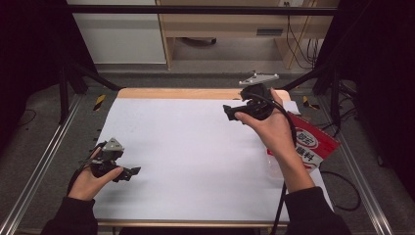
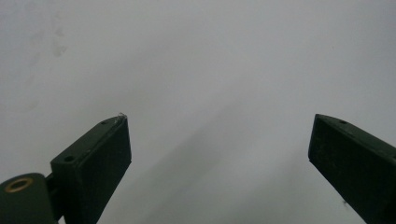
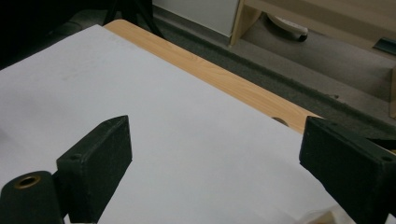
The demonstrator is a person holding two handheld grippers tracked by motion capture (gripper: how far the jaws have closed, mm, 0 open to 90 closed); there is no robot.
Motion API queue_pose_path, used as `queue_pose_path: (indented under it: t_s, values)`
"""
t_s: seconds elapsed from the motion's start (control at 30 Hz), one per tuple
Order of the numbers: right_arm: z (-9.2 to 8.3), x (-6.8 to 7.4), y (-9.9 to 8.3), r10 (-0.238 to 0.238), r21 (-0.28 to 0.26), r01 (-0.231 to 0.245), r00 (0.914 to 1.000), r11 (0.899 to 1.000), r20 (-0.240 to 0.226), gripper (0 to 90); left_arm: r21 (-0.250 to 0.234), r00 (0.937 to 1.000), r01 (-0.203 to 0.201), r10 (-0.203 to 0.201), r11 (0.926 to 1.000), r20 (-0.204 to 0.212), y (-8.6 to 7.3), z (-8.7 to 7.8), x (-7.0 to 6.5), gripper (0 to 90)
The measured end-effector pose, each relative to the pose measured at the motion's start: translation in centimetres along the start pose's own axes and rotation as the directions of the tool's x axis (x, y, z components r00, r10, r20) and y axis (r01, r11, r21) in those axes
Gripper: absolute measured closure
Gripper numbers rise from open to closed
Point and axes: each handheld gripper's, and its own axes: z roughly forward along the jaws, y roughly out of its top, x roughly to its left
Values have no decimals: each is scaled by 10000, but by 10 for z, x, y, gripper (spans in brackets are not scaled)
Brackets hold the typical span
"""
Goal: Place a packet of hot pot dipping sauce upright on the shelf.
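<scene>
L black two-jaw gripper (image 1: 128,173) jaws spread, empty, over white sheet (image 1: 195,152), R black two-jaw gripper (image 1: 228,111) likewise, red-white printed packet (image 1: 313,144) behind R fingers.

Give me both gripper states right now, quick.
Left gripper: open, nothing between the jaws, over the white sheet.
Right gripper: open, holding nothing, raised above the sheet.

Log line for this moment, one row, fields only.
left gripper: open, empty, low over white sheet | right gripper: open, empty, raised near far edge | red-and-white packet: at table's right edge, under right forearm, untouched
</scene>
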Motion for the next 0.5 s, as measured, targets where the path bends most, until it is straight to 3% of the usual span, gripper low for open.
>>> queue_pose_path:
  t_s: [0.23, 0.5]
  values:
    - [16, 18, -9, 115, 53, -114, 9999, 9999, -96, 79, -7, 10000, -1, 1, 10000, -24, 0, -1, 1, 59]
    - [30, 34, -30, 95, 375, -87, 9997, 9993, -219, 81, -26, 10000, -2, 2, 10000, -52, 0, 0, 1, 59]
